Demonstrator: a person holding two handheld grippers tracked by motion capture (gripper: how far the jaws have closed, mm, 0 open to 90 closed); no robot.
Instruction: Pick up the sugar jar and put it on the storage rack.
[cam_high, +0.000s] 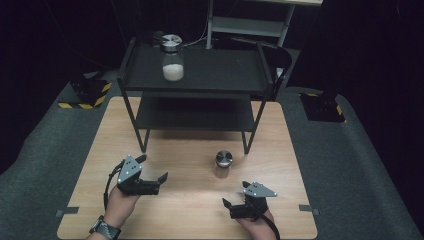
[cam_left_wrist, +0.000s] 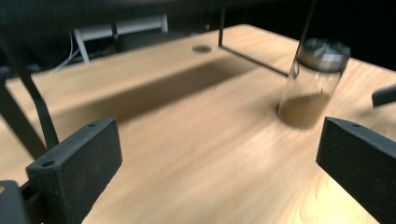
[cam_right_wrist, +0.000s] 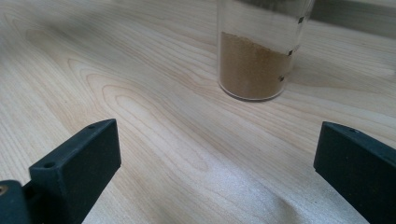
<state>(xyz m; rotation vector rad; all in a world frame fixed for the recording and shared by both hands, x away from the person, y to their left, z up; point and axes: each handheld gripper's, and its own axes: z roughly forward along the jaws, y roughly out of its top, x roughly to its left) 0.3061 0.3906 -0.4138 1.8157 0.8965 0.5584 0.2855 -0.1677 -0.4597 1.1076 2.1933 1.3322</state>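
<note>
Left gripper (cam_high: 150, 176): near edge of table (cam_high: 100, 165), left side; jaws spread wide, nothing between them.
Right gripper (cam_high: 235, 204): near edge, right side; jaws likewise parted and empty, aimed toward the jar ahead.
Small jar (cam_high: 223, 164): upright on bare wood, just beyond and between the two grippers, nearer the right one; apart from both. Clear cylindrical wall, metal cap (cam_left_wrist: 323, 51), brown powder (cam_right_wrist: 252, 70) filling roughly the lower half. Seen close in the right gripper view (cam_right_wrist: 259, 46), off to the right in the left gripper view (cam_left_wrist: 310, 88).
Handling, judged: glass or hard plastic, cannot tell which; rigid, smooth, probably slippery under hard pads; light, with weight sitting low; tall and narrow, so easily tipped by a sideways knock; breakable if glass. Best hold: across the clear wall at mid-height, just above the powder line, jaws squarely on opposite sides, moderate squeeze. Cap rim a poorer choice, rounded and slick.
Black shelf unit (cam_high: 192, 95): farther back, legs standing on the table just behind the small jar.
Large jar (cam_high: 172, 62): top shelf, left part, upright; metal lid, white contents in the lower part.
</note>
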